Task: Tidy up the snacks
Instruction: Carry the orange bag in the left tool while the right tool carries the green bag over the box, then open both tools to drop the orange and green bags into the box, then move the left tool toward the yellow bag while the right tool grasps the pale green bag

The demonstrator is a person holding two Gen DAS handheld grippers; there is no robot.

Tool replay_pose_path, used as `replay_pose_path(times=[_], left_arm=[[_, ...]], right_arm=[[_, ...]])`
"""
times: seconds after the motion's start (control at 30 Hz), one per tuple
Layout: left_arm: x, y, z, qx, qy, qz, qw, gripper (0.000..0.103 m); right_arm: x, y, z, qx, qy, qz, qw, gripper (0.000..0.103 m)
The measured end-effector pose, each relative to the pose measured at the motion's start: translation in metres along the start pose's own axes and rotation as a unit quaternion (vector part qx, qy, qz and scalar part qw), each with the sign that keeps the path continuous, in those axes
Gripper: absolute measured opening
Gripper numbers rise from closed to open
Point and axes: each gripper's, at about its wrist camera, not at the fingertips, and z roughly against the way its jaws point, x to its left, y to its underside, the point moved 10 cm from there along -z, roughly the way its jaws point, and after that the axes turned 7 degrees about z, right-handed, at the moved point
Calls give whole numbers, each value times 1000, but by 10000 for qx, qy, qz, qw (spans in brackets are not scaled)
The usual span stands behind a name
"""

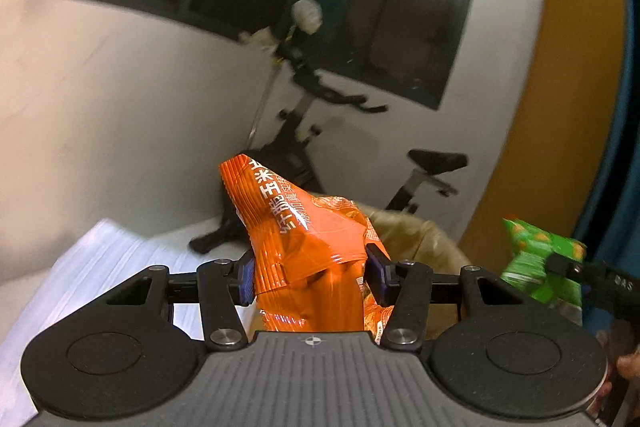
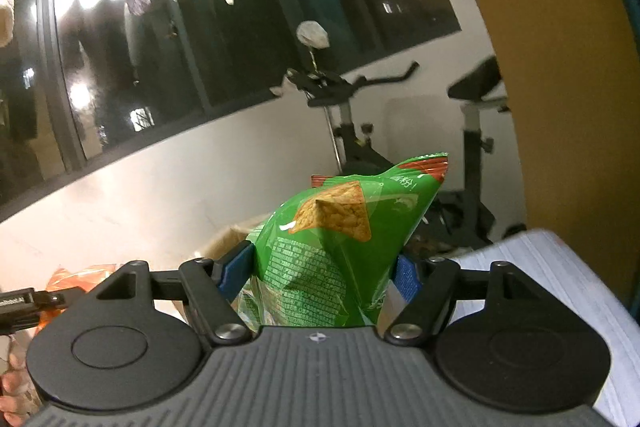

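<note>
Against the exercise bike [image 2: 352, 131], the orange snack bag [image 1: 312, 259] is pinched upright by the left claw [image 1: 310, 273], the green chip bag [image 2: 332, 247] by the right claw [image 2: 324, 271].

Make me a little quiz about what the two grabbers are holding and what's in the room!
1. True or false: the left gripper has its jaws shut on the orange snack bag.
2. What colour is the snack bag held by the right gripper?
A. blue
B. green
C. yellow
3. Fill the gap: behind both bags, by the white wall, stands an exercise ____.

Key
1. True.
2. B, green, with a corn chip pictured on it.
3. bike.
</note>
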Motion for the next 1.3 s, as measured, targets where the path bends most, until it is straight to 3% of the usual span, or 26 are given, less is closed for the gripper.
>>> replay_pose_path(times=[0.13, 0.3, 0.5, 0.8, 0.97, 1.3], left_arm=[[-29, -20, -42, -87, 146, -193, 9997, 55], [-52, -26, -105, -7, -27, -358, 9994, 55], [-53, -4, -151, 578, -295, -444, 9969, 55], [-26, 8, -170, 853, -544, -639, 9928, 58], [-21, 5, -170, 930, -499, -714, 9918, 80], [-4, -4, -142, 995, -437, -462, 9930, 80]], right_arm=[[12, -25, -35, -181, -122, 460, 9987, 73], [22, -29, -99, -78, 28, 1228, 9924, 73], [21, 7, -159, 711, 131, 1737, 9821, 73], [8, 44, -182, 1250, 275, 1608, 9786, 74], [6, 50, -182, 1384, 303, 1576, 9773, 78], [-2, 46, -160, 1399, 330, 1301, 9810, 87]])
